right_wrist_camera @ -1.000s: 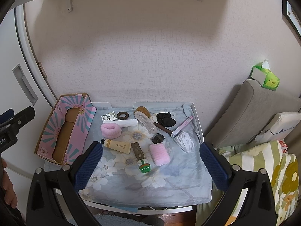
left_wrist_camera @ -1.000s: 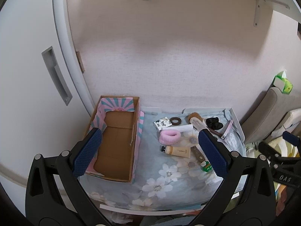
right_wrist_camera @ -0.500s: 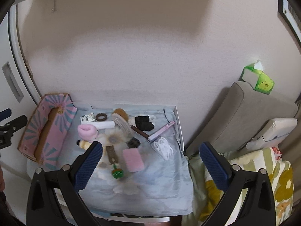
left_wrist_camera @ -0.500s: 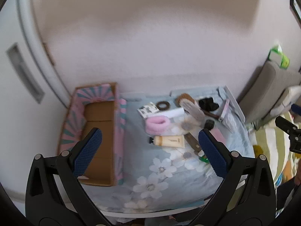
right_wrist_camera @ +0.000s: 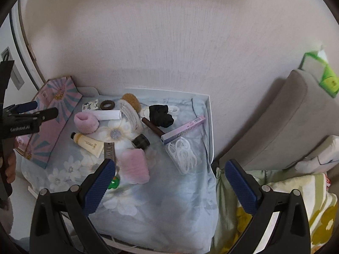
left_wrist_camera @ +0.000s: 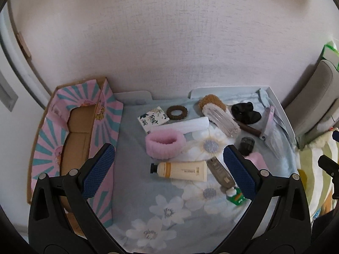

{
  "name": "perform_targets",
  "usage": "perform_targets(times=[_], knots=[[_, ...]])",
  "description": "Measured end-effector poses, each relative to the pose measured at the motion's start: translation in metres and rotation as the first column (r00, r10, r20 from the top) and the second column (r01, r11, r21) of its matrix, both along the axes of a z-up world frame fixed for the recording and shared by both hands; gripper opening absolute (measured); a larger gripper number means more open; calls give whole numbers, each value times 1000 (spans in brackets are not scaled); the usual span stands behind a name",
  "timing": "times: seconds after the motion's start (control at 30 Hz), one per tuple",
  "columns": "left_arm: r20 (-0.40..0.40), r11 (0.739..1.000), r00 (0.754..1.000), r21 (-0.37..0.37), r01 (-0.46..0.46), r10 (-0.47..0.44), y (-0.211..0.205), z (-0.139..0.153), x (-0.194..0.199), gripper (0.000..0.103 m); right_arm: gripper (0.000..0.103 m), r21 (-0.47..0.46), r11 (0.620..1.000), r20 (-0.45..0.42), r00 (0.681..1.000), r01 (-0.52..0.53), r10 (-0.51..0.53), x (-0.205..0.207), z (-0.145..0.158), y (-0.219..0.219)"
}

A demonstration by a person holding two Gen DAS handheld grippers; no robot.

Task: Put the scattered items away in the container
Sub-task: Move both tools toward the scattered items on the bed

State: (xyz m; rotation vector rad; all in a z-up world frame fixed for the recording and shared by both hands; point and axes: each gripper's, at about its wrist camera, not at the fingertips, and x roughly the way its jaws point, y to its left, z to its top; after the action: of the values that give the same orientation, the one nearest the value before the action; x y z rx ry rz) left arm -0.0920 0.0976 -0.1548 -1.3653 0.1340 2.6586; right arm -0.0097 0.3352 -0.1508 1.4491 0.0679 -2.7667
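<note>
A pink-and-teal cardboard box [left_wrist_camera: 106,118] with an open brown inside stands at the table's left; it also shows in the right wrist view [right_wrist_camera: 59,103]. Scattered on the floral cloth lie a pink band [left_wrist_camera: 165,142], a cream tube [left_wrist_camera: 182,170], a white tube [left_wrist_camera: 184,124], a brown ring [left_wrist_camera: 177,112], a brush [left_wrist_camera: 218,114], a black scrunchie [right_wrist_camera: 161,115], a pink pad [right_wrist_camera: 134,165] and a bag of white rings [right_wrist_camera: 182,154]. My left gripper [left_wrist_camera: 168,170] is open above the cream tube. My right gripper [right_wrist_camera: 169,184] is open above the cloth's front right.
A white tray rim [right_wrist_camera: 209,127] edges the cloth on the right. A grey cushion [right_wrist_camera: 281,124] with a green tissue pack [right_wrist_camera: 324,72] stands to the right. A white wall rises behind the table. A white door [left_wrist_camera: 8,84] is at the left.
Both grippers have moved closer to the table and to the right. The items look larger now. Both stay open and empty.
</note>
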Motion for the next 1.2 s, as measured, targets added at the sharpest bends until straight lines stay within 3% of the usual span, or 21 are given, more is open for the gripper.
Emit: perform_targets(times=[0.27,0.57,1.2], knots=[[51,997,999,-77,2,2,10,-46,-21,102,103,-13,1000,26,999,-25,26,-24,-38,5],[110,995,994,-94,-9,19,22,-113,-48,102,103,13,994,43,993,-110,110,-63,-100,32],[106,985,986,-124,-117,130,29,-157,-66,102,103,94,945,19,950,-313,312,-83,-129,46]])
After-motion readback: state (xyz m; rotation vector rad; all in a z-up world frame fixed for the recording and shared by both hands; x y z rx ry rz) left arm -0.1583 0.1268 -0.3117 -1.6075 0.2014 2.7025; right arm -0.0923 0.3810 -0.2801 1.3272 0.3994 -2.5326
